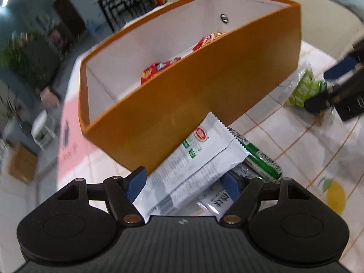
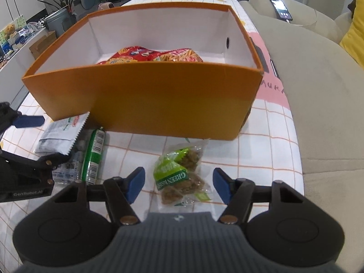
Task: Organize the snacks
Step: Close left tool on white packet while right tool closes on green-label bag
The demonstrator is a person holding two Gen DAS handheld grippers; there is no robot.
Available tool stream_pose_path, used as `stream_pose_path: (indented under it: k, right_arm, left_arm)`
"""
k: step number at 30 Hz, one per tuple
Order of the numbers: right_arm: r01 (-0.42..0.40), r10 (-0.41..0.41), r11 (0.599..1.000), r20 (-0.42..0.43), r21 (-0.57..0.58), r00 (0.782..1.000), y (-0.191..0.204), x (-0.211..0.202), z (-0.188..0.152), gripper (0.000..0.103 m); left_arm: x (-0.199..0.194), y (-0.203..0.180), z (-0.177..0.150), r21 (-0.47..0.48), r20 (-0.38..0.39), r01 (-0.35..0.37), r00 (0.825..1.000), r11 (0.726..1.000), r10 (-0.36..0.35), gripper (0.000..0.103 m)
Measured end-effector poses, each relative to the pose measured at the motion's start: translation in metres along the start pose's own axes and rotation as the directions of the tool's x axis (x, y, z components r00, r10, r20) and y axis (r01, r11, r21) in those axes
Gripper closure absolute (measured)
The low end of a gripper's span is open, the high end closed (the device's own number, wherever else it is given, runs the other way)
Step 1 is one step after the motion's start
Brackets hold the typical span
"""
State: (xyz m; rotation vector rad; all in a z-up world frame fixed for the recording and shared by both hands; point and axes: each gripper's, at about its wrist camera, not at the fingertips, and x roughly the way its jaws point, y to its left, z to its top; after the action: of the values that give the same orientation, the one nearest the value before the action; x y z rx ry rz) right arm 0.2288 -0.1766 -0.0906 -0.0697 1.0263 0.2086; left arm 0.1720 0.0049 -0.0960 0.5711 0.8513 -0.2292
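Observation:
An orange box with white inside holds red snack packs. My left gripper is open around a white snack packet, which lies over a green-striped packet in front of the box. My right gripper is open, its fingers either side of a clear bag with a green label on the cloth. The right gripper also shows at the right edge of the left wrist view.
The checked tablecloth covers the table. A beige sofa runs along the right, with a phone on its arm and a yellow cushion. Plants and cartons stand at the far left.

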Motion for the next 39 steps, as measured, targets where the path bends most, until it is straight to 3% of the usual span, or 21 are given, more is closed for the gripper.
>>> stream_pose_path:
  k: [6,8,10,17,20,22,25,28,34,39]
  right_arm:
    - [-0.002,0.002,1.000,-0.014,0.010,1.000,-0.003,0.006,0.000,0.043]
    - [-0.006,0.006,1.000,-0.017,0.011,1.000,-0.002,0.007,0.001,0.043]
    - [-0.011,0.011,1.000,-0.020,0.010,1.000,-0.001,0.007,0.001,0.043]
    - [-0.009,0.009,1.000,-0.020,0.015,1.000,-0.002,0.004,-0.001,0.043]
    - [-0.005,0.006,1.000,-0.021,0.029,1.000,-0.003,0.005,0.000,0.051]
    - [-0.017,0.017,0.999,-0.017,0.051,1.000,-0.005,0.004,0.001,0.057]
    - [-0.028,0.029,0.997,-0.020,0.068,0.999,-0.007,0.004,0.001,0.059]
    - [-0.038,0.040,0.996,-0.020,0.078,0.999,-0.009,0.003,-0.001,0.060]
    - [-0.074,0.079,0.986,-0.032,0.147,0.996,-0.018,0.009,0.000,0.058]
    - [-0.079,0.087,0.984,-0.044,0.160,0.995,-0.018,0.008,-0.002,0.064]
  left_arm:
    - [-0.017,-0.015,-0.008,0.150,0.075,-0.156,0.986,0.976,0.146,0.032]
    - [-0.013,-0.016,-0.008,0.177,0.071,-0.151,0.988,0.973,0.140,0.033]
    - [-0.007,-0.018,-0.009,0.218,0.048,-0.129,0.991,0.967,0.122,0.044]
    - [0.013,-0.025,-0.020,0.430,0.067,-0.192,0.981,0.882,0.181,0.050]
    - [0.020,-0.025,-0.022,0.467,0.053,-0.189,0.981,0.864,0.186,0.051]
    - [0.032,-0.021,-0.023,0.459,-0.017,-0.148,0.984,0.876,0.175,0.057]
    - [0.036,-0.020,-0.026,0.443,-0.041,-0.134,0.985,0.886,0.170,0.075]
    - [0.029,-0.021,-0.029,0.415,-0.047,-0.126,0.986,0.901,0.160,0.081]
    - [0.012,-0.007,-0.020,0.209,-0.101,-0.073,0.990,0.975,0.096,0.082]
    - [-0.007,0.006,-0.006,0.073,-0.113,-0.062,0.991,0.995,0.070,0.089]
